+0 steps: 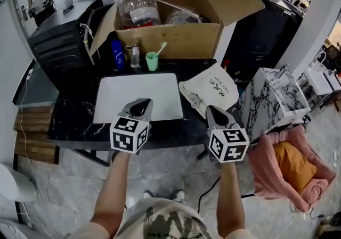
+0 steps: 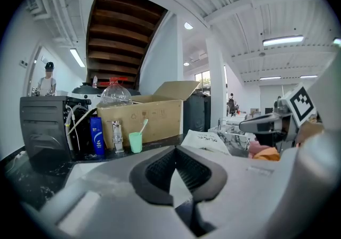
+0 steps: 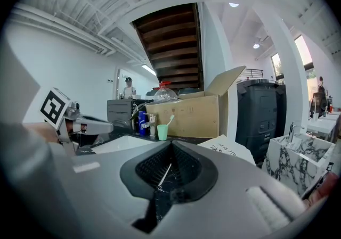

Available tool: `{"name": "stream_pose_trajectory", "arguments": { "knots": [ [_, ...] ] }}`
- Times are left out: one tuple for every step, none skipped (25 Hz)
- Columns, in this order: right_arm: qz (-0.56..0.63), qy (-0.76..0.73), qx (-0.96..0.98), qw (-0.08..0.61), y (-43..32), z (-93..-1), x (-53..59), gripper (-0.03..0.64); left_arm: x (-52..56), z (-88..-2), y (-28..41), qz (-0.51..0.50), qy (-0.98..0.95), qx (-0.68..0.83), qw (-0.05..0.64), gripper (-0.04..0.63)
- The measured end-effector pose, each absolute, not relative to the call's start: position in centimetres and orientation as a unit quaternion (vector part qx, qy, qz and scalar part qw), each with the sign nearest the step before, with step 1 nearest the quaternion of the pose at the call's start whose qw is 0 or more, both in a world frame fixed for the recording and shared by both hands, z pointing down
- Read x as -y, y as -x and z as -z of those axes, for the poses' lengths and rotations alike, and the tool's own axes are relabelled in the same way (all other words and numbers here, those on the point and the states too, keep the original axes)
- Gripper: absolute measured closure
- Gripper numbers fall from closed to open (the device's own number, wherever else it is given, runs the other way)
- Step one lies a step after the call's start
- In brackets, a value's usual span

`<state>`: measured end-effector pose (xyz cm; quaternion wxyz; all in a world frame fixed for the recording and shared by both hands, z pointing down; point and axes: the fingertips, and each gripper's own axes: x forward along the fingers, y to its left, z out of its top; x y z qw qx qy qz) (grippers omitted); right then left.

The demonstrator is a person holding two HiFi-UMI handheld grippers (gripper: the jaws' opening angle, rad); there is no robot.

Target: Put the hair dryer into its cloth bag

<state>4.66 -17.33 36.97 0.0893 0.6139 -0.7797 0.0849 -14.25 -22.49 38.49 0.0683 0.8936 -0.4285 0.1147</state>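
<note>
Both grippers are clenched on nothing: left gripper (image 1: 141, 107) and right gripper (image 1: 216, 113) hang over the near edge of the worktop (image 1: 74, 118). The bag (image 1: 210, 90) lies crumpled just right of the white mat (image 1: 136, 97). I see no hair dryer anywhere. Whether it already sits inside the bag I cannot tell, so I judge this either the start or the finish.

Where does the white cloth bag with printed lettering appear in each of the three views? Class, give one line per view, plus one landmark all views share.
Head view: the cloth bag lies at the dark table's right end, beside the white mat.
Left gripper view: the bag sits right of centre.
Right gripper view: the bag is lower right of the cardboard box.
Shared landmark: the green cup, left of the bag everywhere.
</note>
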Motion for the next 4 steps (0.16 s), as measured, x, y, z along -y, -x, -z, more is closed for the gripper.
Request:
{"name": "stream_pose_trajectory", "arguments": {
  "knots": [
    [-0.085,-0.614,0.78,0.089,-4.63,-37.0,17.36,0.618,22.51,-38.45,14.33,-0.114,-0.893,0.429,0.068,0.589],
    [-0.085,-0.613,0.78,0.089,-4.6,-37.05,17.38,0.618,22.53,-38.43,14.41,-0.114,-0.893,0.43,0.068,0.589],
    [-0.086,-0.613,0.781,0.089,-4.57,-37.12,17.4,0.618,22.55,-38.42,14.48,-0.114,-0.892,0.431,0.068,0.589],
    [-0.086,-0.612,0.781,0.089,-4.54,-37.2,17.41,0.618,22.56,-38.42,14.56,-0.113,-0.892,0.432,0.067,0.589]
  ]
}}
